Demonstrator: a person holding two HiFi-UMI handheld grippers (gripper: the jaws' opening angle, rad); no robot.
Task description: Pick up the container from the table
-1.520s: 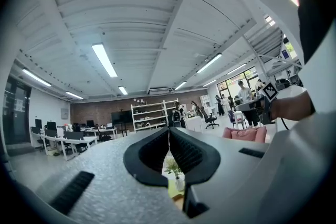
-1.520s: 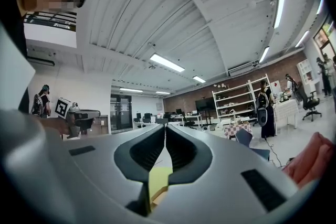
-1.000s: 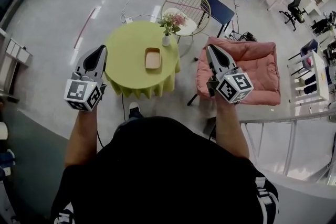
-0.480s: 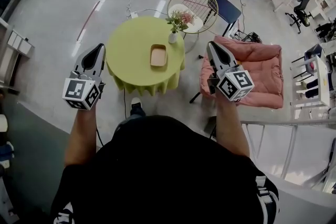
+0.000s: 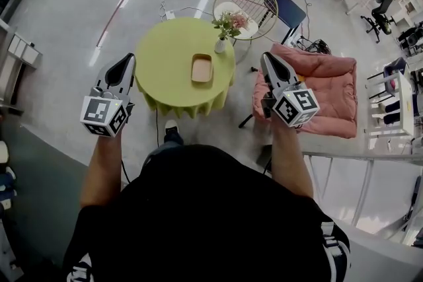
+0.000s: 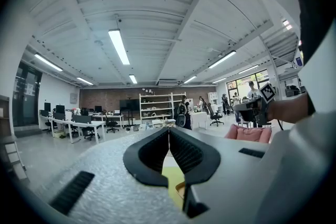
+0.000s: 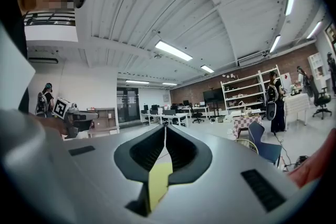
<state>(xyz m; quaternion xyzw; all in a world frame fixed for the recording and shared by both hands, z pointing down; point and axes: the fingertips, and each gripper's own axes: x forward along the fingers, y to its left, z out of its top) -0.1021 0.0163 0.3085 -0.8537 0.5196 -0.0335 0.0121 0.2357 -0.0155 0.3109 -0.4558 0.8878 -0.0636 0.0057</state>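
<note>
Round cloth-draped table (image 5: pixel 165 63) drifted right, bearing rectangular container (image 5: pixel 201 68).

Open-plan office/lab space. Desks (image 6: pixel 79 124) w/ monitors (image 6: pixel 59 109) far left, shelving (image 6: pixel 157 106) by far brick wall (image 6: pixel 107 99). Strip lights (image 6: pixel 119 45) overhead.

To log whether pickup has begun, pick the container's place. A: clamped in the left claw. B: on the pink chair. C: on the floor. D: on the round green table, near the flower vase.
D: the container lies on the green table near the vase, while the left claw and right claw are shut, empty and apart from it.
</note>
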